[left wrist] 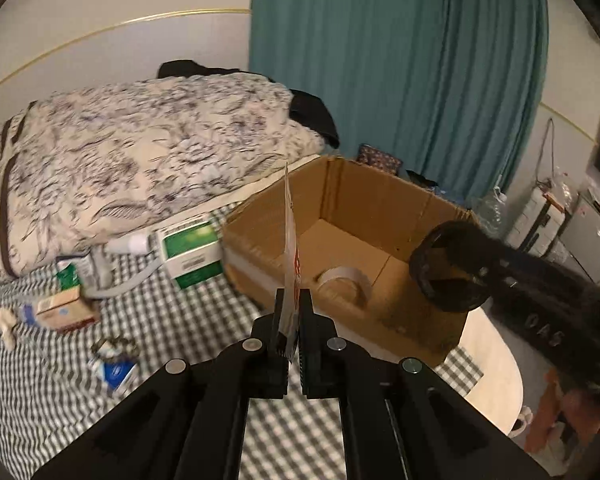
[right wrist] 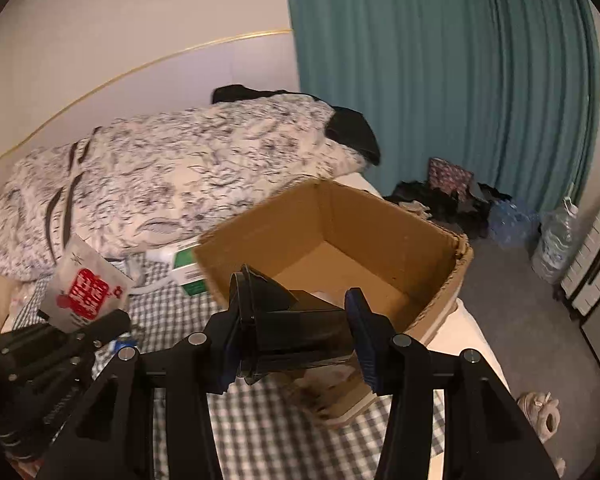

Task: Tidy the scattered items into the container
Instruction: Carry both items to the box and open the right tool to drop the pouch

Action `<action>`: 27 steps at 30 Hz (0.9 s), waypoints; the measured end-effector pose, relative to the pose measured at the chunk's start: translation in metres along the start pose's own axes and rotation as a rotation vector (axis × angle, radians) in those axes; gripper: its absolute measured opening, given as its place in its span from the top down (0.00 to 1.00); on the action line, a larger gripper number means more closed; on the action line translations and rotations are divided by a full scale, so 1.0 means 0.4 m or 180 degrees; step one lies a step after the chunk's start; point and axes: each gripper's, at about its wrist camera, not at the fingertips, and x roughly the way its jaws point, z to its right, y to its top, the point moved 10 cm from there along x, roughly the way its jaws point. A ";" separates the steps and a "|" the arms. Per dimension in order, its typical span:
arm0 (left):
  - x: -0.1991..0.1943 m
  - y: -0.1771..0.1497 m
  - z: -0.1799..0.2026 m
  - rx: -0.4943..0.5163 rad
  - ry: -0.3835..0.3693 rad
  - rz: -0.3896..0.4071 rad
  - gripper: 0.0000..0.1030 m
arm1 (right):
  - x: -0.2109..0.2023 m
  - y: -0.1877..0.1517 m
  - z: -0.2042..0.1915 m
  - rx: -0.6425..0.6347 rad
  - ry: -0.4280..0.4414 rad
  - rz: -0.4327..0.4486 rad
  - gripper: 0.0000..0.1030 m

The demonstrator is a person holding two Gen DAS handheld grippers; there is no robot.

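- Cardboard box [left wrist: 380,208] is seen standing open-topped on the checked bedsheet [left wrist: 60,392], at the bed's right edge, beside the floral duvet [left wrist: 140,152].
- One roll of tape [left wrist: 346,282] is seen lying on the box floor, near the front wall; the remainder of the visible floor is bare cardboard.
- Left gripper [left wrist: 294,312] is noted with its fingers narrowed onto a flat white packet with red print [left wrist: 291,240], held upright and edge-on in front of the box's near wall. The same packet [right wrist: 86,284] is seen face-on in the right wrist view, raised above the sheet to the left of the box.
- Right gripper [right wrist: 296,328] is noted with its fingers set moderately wide, clamped on a black funnel-shaped plastic part [right wrist: 284,320], held at the box's near right corner. In the left wrist view the part [left wrist: 448,268] is seen over that corner.
- Green-and-white carton [left wrist: 192,252] is recorded on the sheet, just beside the box's left wall.
- White tube [left wrist: 130,245] lies behind that carton, at the duvet's edge.
- Small brown box [left wrist: 66,310] and a blue-and-white sachet [left wrist: 116,372] lie farther left on the sheet, well apart from the cardboard box.
- Teal curtain [left wrist: 400,60] hangs behind the bed.
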 end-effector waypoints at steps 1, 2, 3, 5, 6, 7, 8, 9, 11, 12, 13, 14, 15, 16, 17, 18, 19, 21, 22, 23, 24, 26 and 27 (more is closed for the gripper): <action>0.014 0.010 0.010 0.0026 -0.0014 -0.0006 0.97 | 0.017 -0.003 0.012 0.0032 -0.0017 -0.0027 0.54; 0.021 0.015 0.015 0.0036 -0.0025 -0.0006 0.97 | 0.032 -0.003 0.023 0.0046 -0.0036 -0.0052 0.54; 0.032 0.021 0.022 0.0044 -0.0043 -0.0008 0.97 | 0.047 -0.005 0.035 0.0054 -0.0060 -0.0083 0.54; 0.047 0.024 0.032 0.0062 -0.0071 -0.0030 0.97 | 0.077 -0.014 0.051 0.0072 -0.0089 -0.0141 0.54; 0.058 0.024 0.036 0.0076 -0.0080 -0.0045 0.97 | 0.088 -0.020 0.057 0.0079 -0.0090 -0.0165 0.54; 0.070 0.024 0.039 0.0093 -0.0083 -0.0069 0.97 | 0.104 -0.026 0.061 0.0084 -0.0096 -0.0189 0.54; 0.081 0.022 0.043 0.0106 -0.0082 -0.0094 0.97 | 0.112 -0.028 0.066 0.0089 -0.0097 -0.0195 0.54; 0.093 0.021 0.047 0.0117 -0.0076 -0.0119 0.97 | 0.123 -0.032 0.069 0.0095 -0.0097 -0.0207 0.54; 0.118 0.018 0.053 0.0132 -0.0067 -0.0164 0.97 | 0.147 -0.040 0.076 0.0114 -0.0094 -0.0255 0.54; 0.129 0.014 0.057 0.0139 -0.0069 -0.0191 0.97 | 0.154 -0.043 0.078 0.0122 -0.0093 -0.0272 0.54; 0.141 0.012 0.061 0.0142 -0.0074 -0.0214 0.97 | 0.161 -0.046 0.081 0.0125 -0.0091 -0.0281 0.54; 0.147 0.012 0.064 0.0143 -0.0078 -0.0224 0.97 | 0.165 -0.050 0.084 0.0123 -0.0089 -0.0287 0.54; 0.152 0.011 0.067 0.0144 -0.0088 -0.0234 0.97 | 0.168 -0.051 0.085 0.0124 -0.0081 -0.0282 0.54; 0.156 0.011 0.071 0.0143 -0.0094 -0.0237 0.97 | 0.168 -0.049 0.088 0.0132 -0.0053 -0.0259 0.54; 0.159 0.010 0.072 0.0144 -0.0095 -0.0242 0.97 | 0.166 -0.046 0.091 0.0150 -0.0016 -0.0217 0.54; 0.163 0.010 0.073 0.0144 -0.0087 -0.0246 0.97 | 0.167 -0.045 0.092 0.0161 0.0007 -0.0208 0.49; 0.167 0.010 0.073 0.0146 -0.0080 -0.0254 0.97 | 0.166 -0.043 0.099 0.0177 -0.0003 -0.0189 0.40; 0.174 0.009 0.074 0.0166 -0.0060 -0.0271 0.97 | 0.157 -0.034 0.114 0.0206 -0.0062 -0.0100 0.31; 0.176 0.007 0.075 0.0179 -0.0049 -0.0273 0.97 | 0.153 -0.027 0.115 0.0214 -0.0052 -0.0061 0.31; 0.179 0.004 0.077 0.0184 -0.0046 -0.0287 0.97 | 0.147 -0.022 0.118 0.0224 -0.0043 -0.0023 0.31; 0.183 0.001 0.078 0.0185 -0.0048 -0.0301 0.97 | 0.144 -0.019 0.122 0.0231 -0.0052 -0.0006 0.31; 0.191 -0.005 0.087 0.0206 -0.0050 -0.0336 0.97 | 0.137 -0.018 0.125 0.0234 -0.0071 0.0011 0.31; 0.194 -0.008 0.094 0.0226 -0.0064 -0.0356 0.97 | 0.134 -0.017 0.123 0.0232 -0.0080 0.0021 0.31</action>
